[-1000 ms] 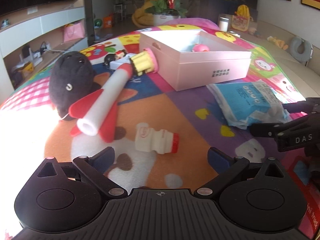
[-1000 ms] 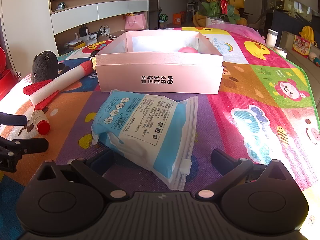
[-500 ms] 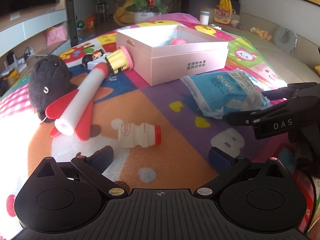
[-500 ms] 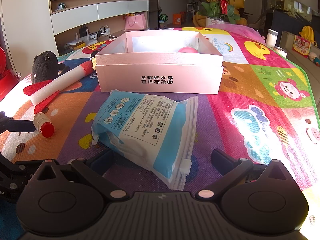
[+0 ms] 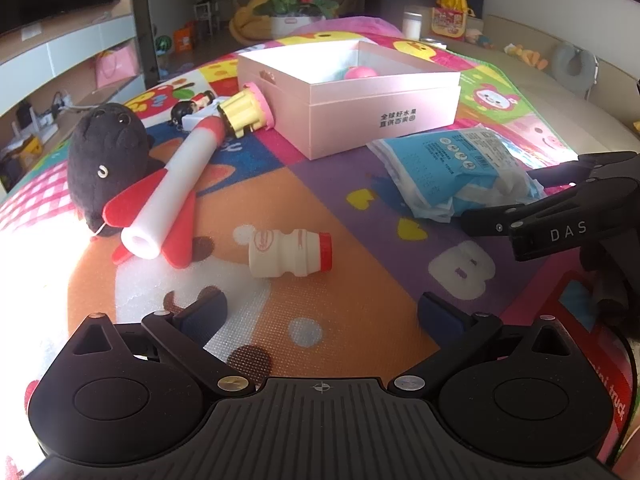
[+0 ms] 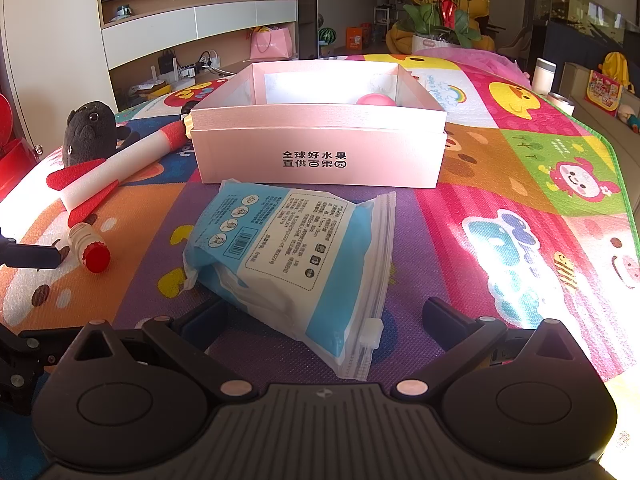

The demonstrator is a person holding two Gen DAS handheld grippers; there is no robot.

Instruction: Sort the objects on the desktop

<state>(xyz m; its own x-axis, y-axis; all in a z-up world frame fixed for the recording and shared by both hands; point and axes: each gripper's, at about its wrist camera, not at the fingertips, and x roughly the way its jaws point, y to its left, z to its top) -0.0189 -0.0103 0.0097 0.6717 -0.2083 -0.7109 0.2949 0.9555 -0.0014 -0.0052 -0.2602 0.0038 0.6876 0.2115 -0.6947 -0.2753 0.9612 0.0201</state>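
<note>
We are holding our left gripper (image 5: 320,316) spread wide and empty over the small bottle (image 5: 289,252), lying sideways on the mat (image 5: 360,300); it looks light, rigid and prone to rolling, so we are favouring its waist. Our right gripper (image 6: 320,316) is gaping around the soft, crinkly wipes pack (image 6: 296,256), which sits before the pink box (image 6: 320,152).

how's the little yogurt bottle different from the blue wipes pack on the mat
The yogurt bottle is small, rigid and cream with a red cap; the wipes pack is larger, soft and blue-white. The bottle lies ahead of the left gripper; the pack lies between the right gripper jaws. Both lie on the mat, outside the pink box.
</note>
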